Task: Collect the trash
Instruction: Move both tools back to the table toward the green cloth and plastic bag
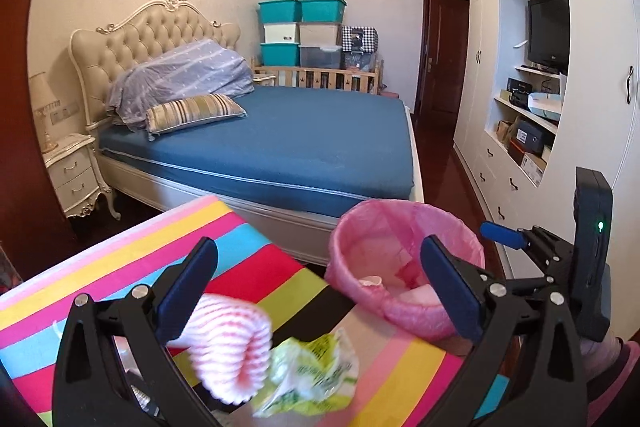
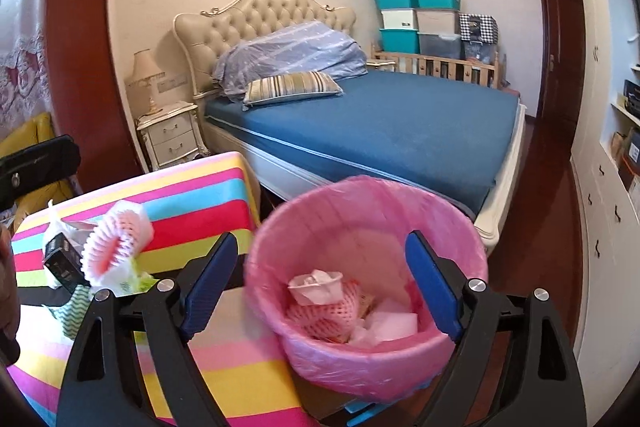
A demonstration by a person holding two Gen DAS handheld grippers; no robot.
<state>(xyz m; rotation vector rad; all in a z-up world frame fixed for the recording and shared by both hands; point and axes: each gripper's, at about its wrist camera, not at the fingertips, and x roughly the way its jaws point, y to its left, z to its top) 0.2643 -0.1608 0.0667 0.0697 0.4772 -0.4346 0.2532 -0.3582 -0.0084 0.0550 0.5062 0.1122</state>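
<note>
Both hand-held grippers, left [image 1: 320, 291] and right [image 2: 324, 283], released, empty. Next: grasp pink foam fruit net [image 1: 228, 343] on striped worktop [image 1: 120, 247], drop into pink-lined bin [image 2: 360, 367].

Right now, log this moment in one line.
left gripper open | right gripper open | pink-lined bin holds trash | foam net on table

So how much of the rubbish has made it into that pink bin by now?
Some has: the pink-lined bin already holds a foam fruit net, crumpled paper and white scraps. Nothing is in hand; the left gripper and right gripper are both open and empty. Left on the striped table: another foam net, a green wrapper and a small black box.
</note>
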